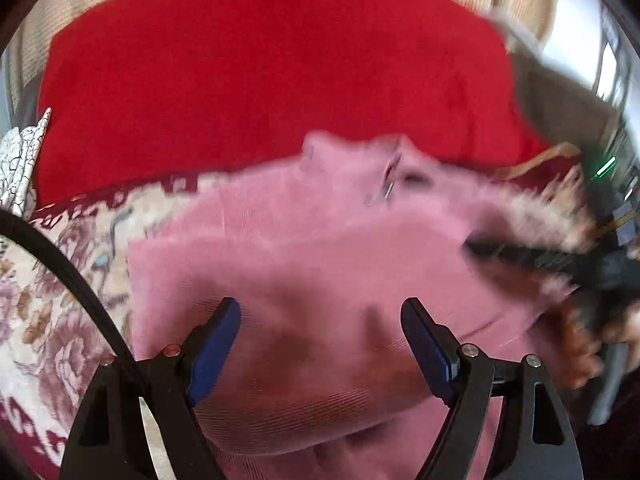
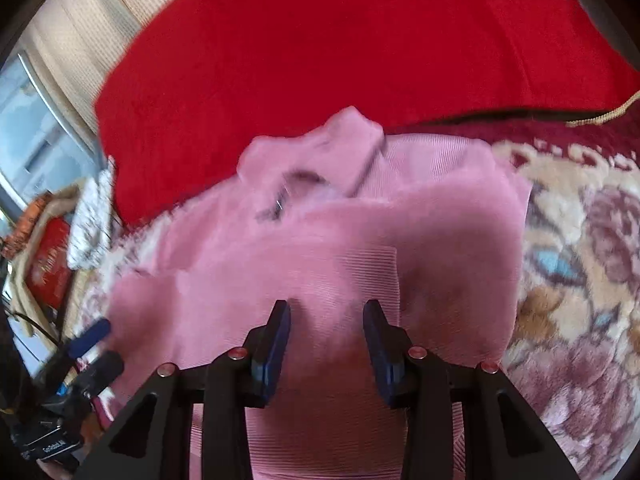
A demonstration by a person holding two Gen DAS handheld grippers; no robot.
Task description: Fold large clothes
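Under both wrist cams: L gripper (image 1: 320, 344) jaws wide, nothing held. R gripper (image 2: 327, 344) jaws partly apart, no cloth pinched. Both hover over pink ribbed garment (image 2: 320, 248), lying rumpled on floral blanket (image 2: 580, 280). Soft, light, limp; prob. best pinched at hem corners. Beyond: red cover (image 1: 260, 80).

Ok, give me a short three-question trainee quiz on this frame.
1. True or false: the left gripper stands wider open than the right gripper.
2. What colour is the garment under both grippers?
3. What lies beyond the garment? A) red cushion B) blue towel C) wooden chair

Key: 1 true; 2 pink; 3 A
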